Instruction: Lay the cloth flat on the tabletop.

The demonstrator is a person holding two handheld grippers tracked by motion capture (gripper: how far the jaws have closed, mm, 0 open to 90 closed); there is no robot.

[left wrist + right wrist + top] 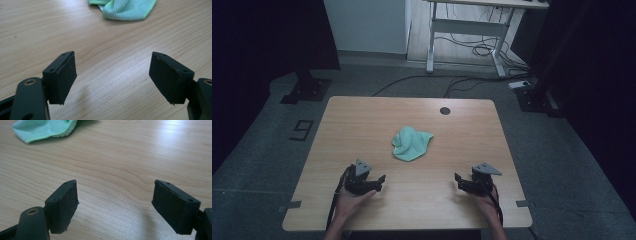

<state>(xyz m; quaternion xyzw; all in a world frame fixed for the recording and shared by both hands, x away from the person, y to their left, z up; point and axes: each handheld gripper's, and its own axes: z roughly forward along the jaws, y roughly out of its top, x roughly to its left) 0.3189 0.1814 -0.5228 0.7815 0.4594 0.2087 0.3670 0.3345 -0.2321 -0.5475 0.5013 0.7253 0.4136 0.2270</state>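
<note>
A black "9" (301, 129) marks the grey floor left of the wooden table (362, 120). The crumpled green cloth (412, 143) lies mid-table, beyond the left gripper (379, 183) and right gripper (459, 181), both gaping, empty.

Cloth (411, 143) lies mid-table (362, 115), beyond both claws.
</note>
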